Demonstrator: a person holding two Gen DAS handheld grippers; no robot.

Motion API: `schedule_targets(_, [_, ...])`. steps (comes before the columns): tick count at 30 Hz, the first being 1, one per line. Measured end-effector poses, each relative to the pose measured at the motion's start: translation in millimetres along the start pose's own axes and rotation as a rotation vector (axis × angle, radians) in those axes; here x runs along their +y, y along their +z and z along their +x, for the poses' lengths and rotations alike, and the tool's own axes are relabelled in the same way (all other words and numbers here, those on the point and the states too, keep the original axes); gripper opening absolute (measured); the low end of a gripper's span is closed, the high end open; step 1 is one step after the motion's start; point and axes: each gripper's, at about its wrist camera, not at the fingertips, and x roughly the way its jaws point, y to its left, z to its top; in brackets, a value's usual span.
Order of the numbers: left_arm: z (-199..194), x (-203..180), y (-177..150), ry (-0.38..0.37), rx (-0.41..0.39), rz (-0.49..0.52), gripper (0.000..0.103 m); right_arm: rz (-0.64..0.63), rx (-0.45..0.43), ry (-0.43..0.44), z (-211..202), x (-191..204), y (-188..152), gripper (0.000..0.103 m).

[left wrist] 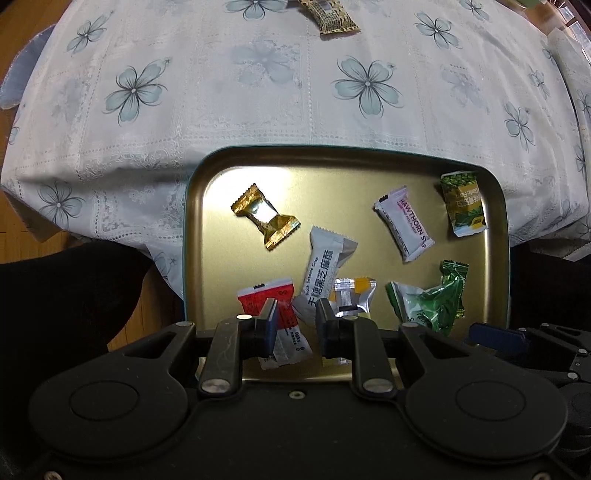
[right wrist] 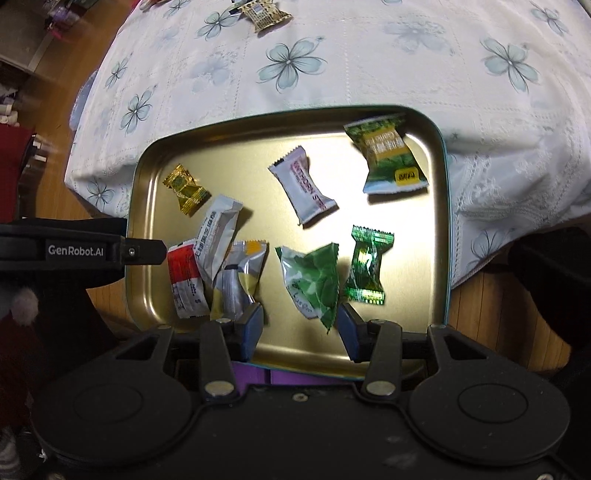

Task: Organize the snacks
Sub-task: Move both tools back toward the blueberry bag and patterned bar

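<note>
Gold tray (right wrist: 147, 295) sits at near edge of the floral-cloth worktop (right wrist: 369, 74), eight wrapped snacks scattered in it. Left gripper (left wrist: 295, 325) hangs over tray's near-left, jaws narrowly apart, nothing gripped. Right gripper (right wrist: 299, 325) over near-centre, jaws parted wider, light-green packet (right wrist: 314, 280) lying below, not pinched. One patterned snack (right wrist: 264, 13) lies far off on cloth.

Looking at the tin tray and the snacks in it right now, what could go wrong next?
1. The tray overhangs the table edge; pressing its near side might tip it.
2. The right gripper is open right by the pale green packet and could knock it out.
3. One patterned snack remains far off on the tablecloth.
</note>
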Motion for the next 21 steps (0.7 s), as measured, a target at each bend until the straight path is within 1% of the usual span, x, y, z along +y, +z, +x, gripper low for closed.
schedule_targets(4, [-7, 3, 17, 0.025, -0.024, 0.007, 0.03, -0.022, -0.009, -0.014, -6, 3, 22, 0.048])
schedule_targets(8, [-12, 6, 35, 0.032, -0.046, 0.004, 0.03, -0.022, -0.036, -0.03, -15, 1, 49, 0.048])
schedule_targets(13, [-11, 15, 63, 0.03, -0.081, -0.046, 0.031, -0.013, -0.072, -0.06, -21, -3, 88, 0.048])
schedule_targets(17, [-8, 23, 90, 0.02, -0.102, -0.091, 0.031, 0.005, -0.091, -0.078, -17, -5, 120, 0.048])
schedule_targets(21, [-4, 32, 115, 0.027, -0.142, -0.135, 0.031, 0.025, -0.106, -0.087, -12, -2, 154, 0.048])
